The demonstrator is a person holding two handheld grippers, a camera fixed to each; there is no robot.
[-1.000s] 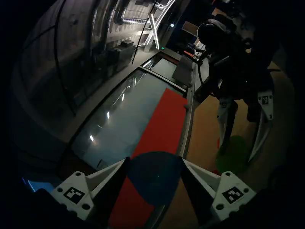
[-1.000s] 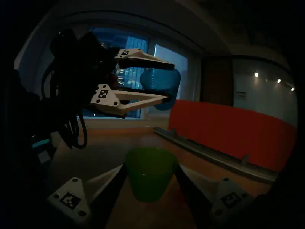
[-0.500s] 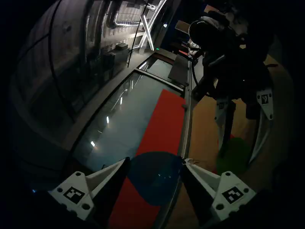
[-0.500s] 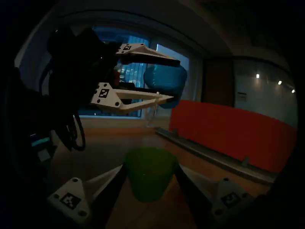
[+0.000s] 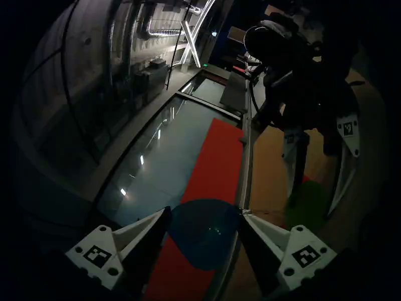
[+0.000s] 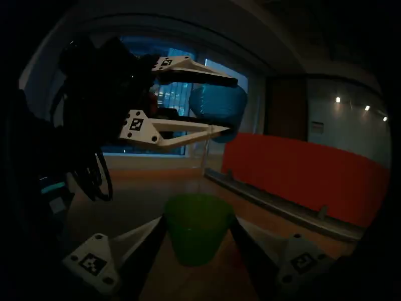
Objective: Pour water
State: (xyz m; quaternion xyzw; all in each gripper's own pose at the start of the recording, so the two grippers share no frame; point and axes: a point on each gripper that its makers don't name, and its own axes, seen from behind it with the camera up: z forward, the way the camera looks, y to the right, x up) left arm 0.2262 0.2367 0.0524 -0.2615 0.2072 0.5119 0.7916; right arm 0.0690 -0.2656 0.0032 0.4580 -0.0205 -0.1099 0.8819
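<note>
A: Left tongs (image 6: 230,106) clamped on the blue cup (image 6: 216,105), tipped above the green cup (image 6: 197,236). Right tongs (image 6: 198,216) clamp that one, low by the worktop (image 6: 135,200).
B: Judgement: both light, thin-walled, crushable. Grip mid-wall, gently.

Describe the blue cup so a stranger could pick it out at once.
Start at the bright window in the right gripper view. In front of it, the white fingers of the left gripper clamp a translucent blue plastic cup, raised and tipped sideways. Its neighbour, the green plastic cup below in the right gripper, stands upright.
</note>
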